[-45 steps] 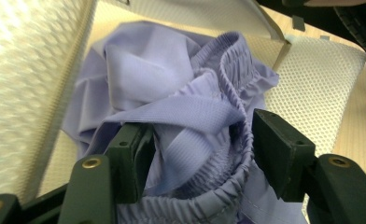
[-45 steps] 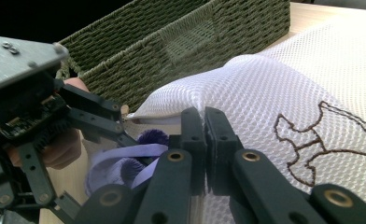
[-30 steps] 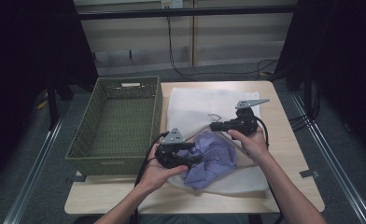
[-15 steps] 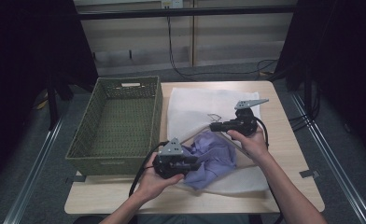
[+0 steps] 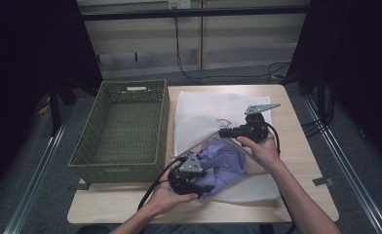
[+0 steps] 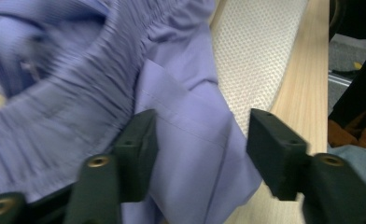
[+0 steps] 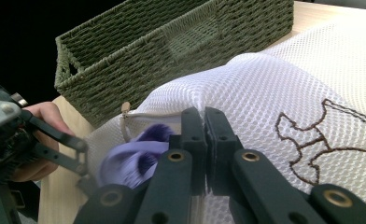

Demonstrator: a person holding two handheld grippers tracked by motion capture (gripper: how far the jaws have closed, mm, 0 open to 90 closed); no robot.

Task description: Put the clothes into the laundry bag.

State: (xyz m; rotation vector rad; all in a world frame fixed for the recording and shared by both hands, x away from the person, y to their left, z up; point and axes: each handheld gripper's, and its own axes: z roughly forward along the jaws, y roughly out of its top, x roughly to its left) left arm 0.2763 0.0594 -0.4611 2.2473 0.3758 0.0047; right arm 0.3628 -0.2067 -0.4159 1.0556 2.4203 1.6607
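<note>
While woven basket sits beside, mesh bag (honeycombed) bulges.

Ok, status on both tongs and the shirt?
Right tongs shut on mesh bag edge. Left tongs open over purple garment. Basket beside, nothing blocking.

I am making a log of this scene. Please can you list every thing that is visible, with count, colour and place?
basket: 1, green, left on table
mesh bag: 1, white, right of basket, lifted at its edge
garment: 1, purple, partly in bag mouth
table: 1, light wood, under everything
cables: several, black, floor behind table
left gripper: 1, black, open around garment
right gripper: 1, black, shut on mesh bag
hands: 2, each holding a gripper
</note>
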